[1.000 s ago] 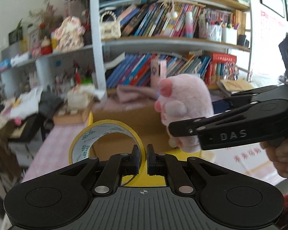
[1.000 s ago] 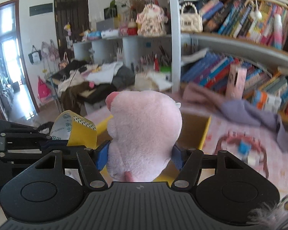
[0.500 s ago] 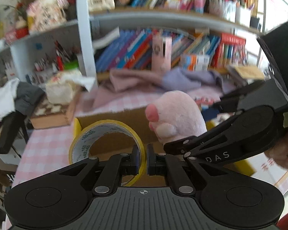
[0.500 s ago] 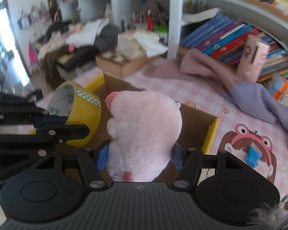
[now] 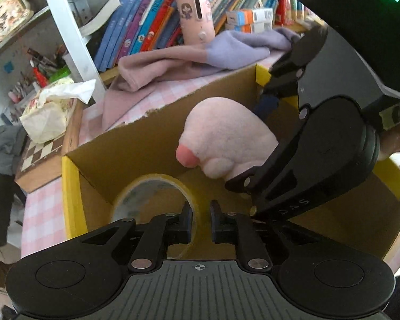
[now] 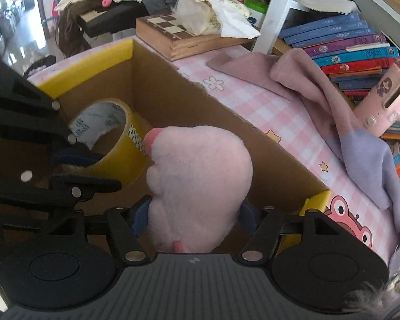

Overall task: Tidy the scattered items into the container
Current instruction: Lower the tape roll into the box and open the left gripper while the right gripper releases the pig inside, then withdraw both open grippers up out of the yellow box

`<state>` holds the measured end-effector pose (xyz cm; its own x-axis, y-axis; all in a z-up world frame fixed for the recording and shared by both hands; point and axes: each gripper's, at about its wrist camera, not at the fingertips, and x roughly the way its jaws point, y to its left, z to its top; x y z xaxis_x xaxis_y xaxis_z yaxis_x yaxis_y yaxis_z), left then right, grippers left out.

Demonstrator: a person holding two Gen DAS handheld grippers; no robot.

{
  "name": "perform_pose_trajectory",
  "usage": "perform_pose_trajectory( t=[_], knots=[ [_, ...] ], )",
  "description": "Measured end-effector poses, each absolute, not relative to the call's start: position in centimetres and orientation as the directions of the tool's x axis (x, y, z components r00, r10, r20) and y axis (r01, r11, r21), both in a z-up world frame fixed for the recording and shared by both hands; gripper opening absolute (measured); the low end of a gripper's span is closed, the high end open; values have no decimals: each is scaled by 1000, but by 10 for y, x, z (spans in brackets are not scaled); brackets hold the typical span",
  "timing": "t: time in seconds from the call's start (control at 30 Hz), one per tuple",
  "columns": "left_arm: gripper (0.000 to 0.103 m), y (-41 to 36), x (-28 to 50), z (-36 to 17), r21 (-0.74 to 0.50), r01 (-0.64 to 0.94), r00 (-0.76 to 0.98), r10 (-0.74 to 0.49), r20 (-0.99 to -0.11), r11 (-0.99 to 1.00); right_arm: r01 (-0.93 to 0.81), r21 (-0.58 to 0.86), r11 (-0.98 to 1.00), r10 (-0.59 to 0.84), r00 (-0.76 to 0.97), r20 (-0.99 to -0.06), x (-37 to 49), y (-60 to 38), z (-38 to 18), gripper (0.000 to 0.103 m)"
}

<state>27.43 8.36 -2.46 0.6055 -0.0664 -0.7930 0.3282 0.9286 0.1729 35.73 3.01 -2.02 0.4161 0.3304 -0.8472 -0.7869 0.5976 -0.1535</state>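
Over the box, left to right:

Chessboard case [image 6: 173,36]: closed wooden case on the pink checked tablecloth [image 6: 266,112] beyond the box's far left corner, with a crumpled cloth bag [image 6: 208,13] lying on top of it.

Cardboard box [image 6: 173,101]: open-topped, brown inside with yellow edges, standing on the tablecloth; both tools reach down into it.

Left gripper [image 5: 200,220]: fingers pinched onto the wall of the tape roll, one finger inside the ring and one outside.

Tape roll [image 5: 152,197]: yellow, held on edge within the box near its left wall, its white printed core showing in the right wrist view [image 6: 112,138]. Whether it touches the box floor cannot be told.

Plush toy [image 6: 197,186]: pale pink and rounded, with a darker pink nub facing the tape roll and just beside it; it hangs inside the box, in the middle [image 5: 226,146].

Right gripper [image 6: 193,217]: blue-padded fingers clamped on either side of the plush toy's lower part, squeezing it.

Sweater [image 6: 333,112]: pink and lavender, heaped on the tablecloth behind and to the right of the box.

Books [image 6: 346,45]: rows of them along the shelf behind the sweater, with a pink box [image 5: 194,16] leaning in front.
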Motion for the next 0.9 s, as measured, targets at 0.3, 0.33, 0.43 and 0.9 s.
perform_pose_trajectory(
  t=[0.3,0.33,0.43,0.9],
  knots=[
    [29,99,279,-27,186,285,587,-18,-810,940,-744,-170,646,314,462,-829,355,33,-20,75],
    [31,102,279,-27,192,280,587,-10,-810,941,-741,-171,649,313,465,-828,354,34,-20,75],
    [35,106,279,-26,206,287,586,-2,-811,936,-738,-192,647,301,479,-825,349,39,-20,78],
    [91,64,234,-3,409,317,735,51,-676,856,-700,-174,693,388,565,-728,328,16,21,88]
  ],
)
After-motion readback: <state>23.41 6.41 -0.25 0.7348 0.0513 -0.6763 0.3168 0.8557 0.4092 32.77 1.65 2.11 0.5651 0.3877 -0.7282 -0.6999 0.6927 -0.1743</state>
